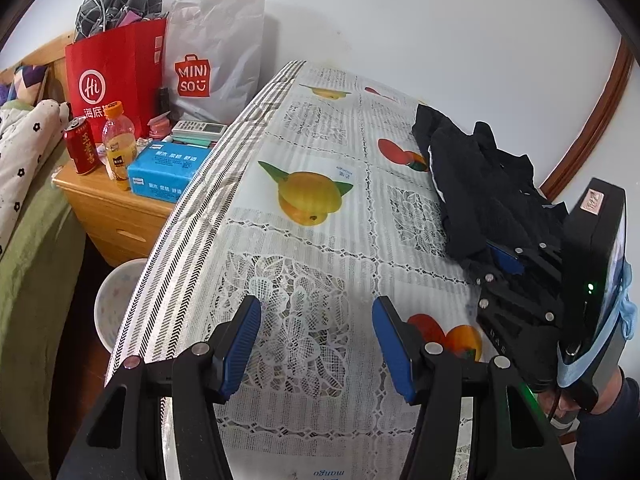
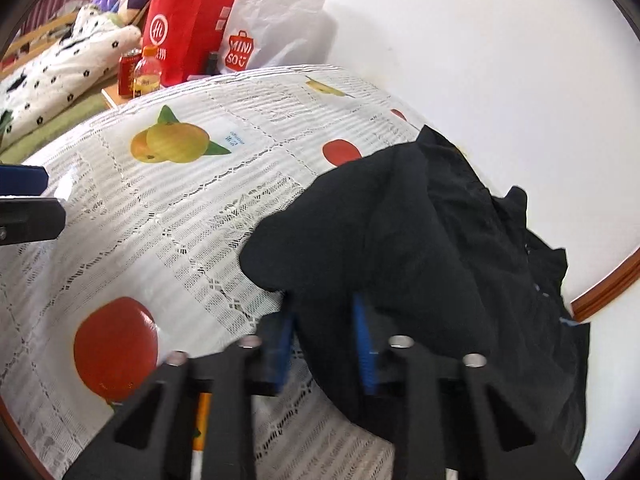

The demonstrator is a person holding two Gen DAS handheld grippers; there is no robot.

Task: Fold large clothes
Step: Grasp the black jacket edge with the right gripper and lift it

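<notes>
A black garment lies crumpled at the right side of a table covered with a white lace fruit-print cloth. My left gripper is open and empty, hovering over the bare cloth left of the garment. My right gripper has its blue pads around a fold of the black garment, which drapes over and between the fingers. The right gripper also shows in the left wrist view, pushed into the garment's near edge. A left fingertip pokes into the right wrist view at the left edge.
A wooden nightstand left of the table holds a red can, an orange drink bottle, a blue tissue pack, a remote and two shopping bags. A bed lies beyond. A white wall backs the table.
</notes>
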